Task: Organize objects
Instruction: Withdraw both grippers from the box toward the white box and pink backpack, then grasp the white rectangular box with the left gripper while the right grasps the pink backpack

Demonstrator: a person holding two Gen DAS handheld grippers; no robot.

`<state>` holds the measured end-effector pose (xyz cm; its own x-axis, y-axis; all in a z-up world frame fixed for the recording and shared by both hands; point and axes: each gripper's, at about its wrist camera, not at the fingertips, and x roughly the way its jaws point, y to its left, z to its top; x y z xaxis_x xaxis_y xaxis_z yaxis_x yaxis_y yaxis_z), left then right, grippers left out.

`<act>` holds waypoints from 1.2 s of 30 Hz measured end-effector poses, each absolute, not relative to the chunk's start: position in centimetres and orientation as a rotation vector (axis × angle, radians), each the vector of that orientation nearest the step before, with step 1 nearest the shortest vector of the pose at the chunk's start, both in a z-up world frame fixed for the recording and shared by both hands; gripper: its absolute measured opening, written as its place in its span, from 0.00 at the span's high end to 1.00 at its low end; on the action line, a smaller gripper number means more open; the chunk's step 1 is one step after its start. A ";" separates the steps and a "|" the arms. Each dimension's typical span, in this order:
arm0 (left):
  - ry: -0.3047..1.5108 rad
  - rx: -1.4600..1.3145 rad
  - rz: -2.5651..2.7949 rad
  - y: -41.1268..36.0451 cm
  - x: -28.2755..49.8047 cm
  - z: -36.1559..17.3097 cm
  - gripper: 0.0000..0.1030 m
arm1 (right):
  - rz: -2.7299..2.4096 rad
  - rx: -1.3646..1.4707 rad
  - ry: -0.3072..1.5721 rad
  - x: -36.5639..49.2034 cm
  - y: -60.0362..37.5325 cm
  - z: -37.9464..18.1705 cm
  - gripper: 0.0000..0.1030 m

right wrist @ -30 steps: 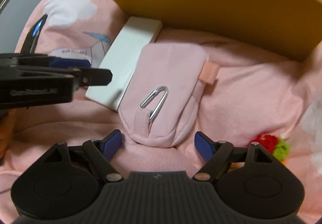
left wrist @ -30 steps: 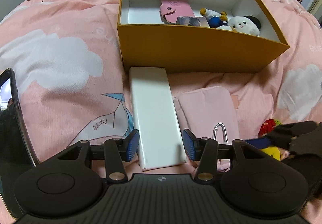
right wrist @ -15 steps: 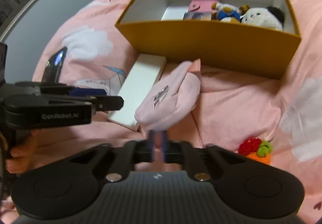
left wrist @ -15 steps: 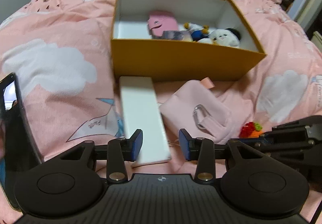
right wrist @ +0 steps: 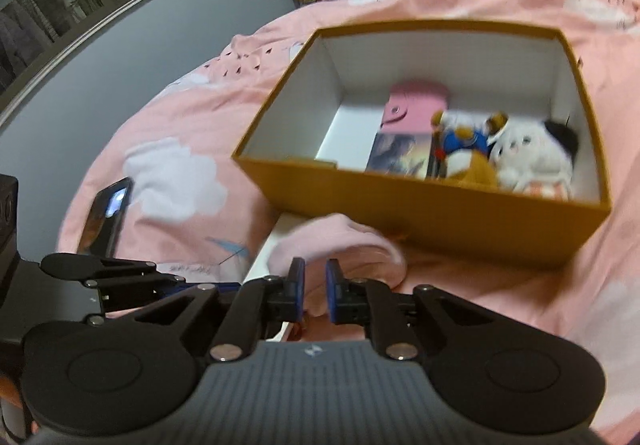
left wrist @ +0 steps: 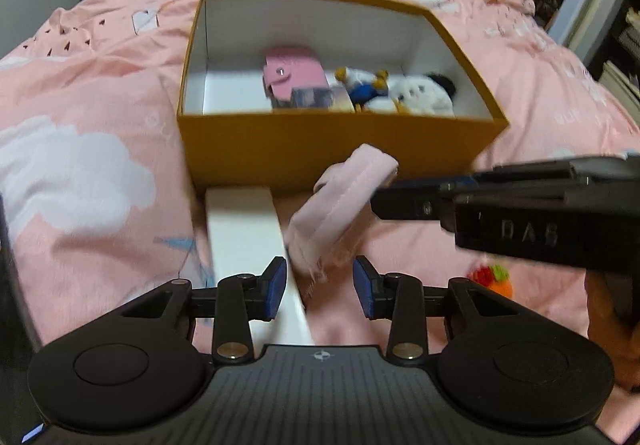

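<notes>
right gripper [right wrist: 313,291] pinches soft, light pouch [right wrist: 340,245], low middle, floppy | left gripper [left wrist: 319,287] closing, nothing pinched | hold pouch's thick edge | box [right wrist: 440,213] above

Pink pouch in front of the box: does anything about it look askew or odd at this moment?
Yes. The pink pouch hangs crumpled and tilted off the bedspread, pinched by the right gripper; part of it overhangs the white box. The orange box sits square, nothing spilled.
</notes>
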<state>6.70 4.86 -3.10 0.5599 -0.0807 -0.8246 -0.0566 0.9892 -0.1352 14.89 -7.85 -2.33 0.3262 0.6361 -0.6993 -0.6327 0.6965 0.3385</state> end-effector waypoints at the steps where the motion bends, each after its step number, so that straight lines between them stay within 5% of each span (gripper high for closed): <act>1: 0.969 -0.163 -0.006 5.0 7.1 -3.2 0.68 | 0.822 -0.011 0.912 15.1 -7.8 -2.4 0.87; 5: 0.949 -0.219 0.019 6.1 8.2 -3.2 0.73 | 0.796 -0.028 0.912 15.9 -8.3 -2.9 0.85; 8: 0.938 -0.223 0.020 6.6 8.6 -3.2 0.74 | 0.800 -0.103 0.895 16.5 -8.3 -3.5 0.59; 12: 0.955 -0.252 0.019 7.2 9.0 -3.4 0.74 | 0.868 -0.224 0.861 17.4 -7.5 -4.4 0.51; 14: 0.969 -0.265 0.021 7.5 9.2 -3.4 0.74 | 0.911 -0.272 0.859 18.0 -6.9 -4.9 0.39; 20: 0.997 -0.262 0.029 7.7 9.9 -3.4 0.74 | 1.019 -0.276 0.897 20.0 -5.8 -7.0 0.35; 31: 1.027 -0.263 0.040 8.1 10.5 -3.7 0.74 | 1.097 -0.226 0.928 20.7 -4.9 -8.6 0.37; 36: 1.027 -0.267 0.045 8.2 10.6 -3.7 0.74 | 1.037 -0.223 0.931 20.6 -5.5 -8.2 0.67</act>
<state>10.63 8.23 -3.71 0.5193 -0.0874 -0.8501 -0.1618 0.9667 -0.1982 20.64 -5.48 -8.23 0.1801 0.6376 -0.7490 -0.8131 0.5251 0.2514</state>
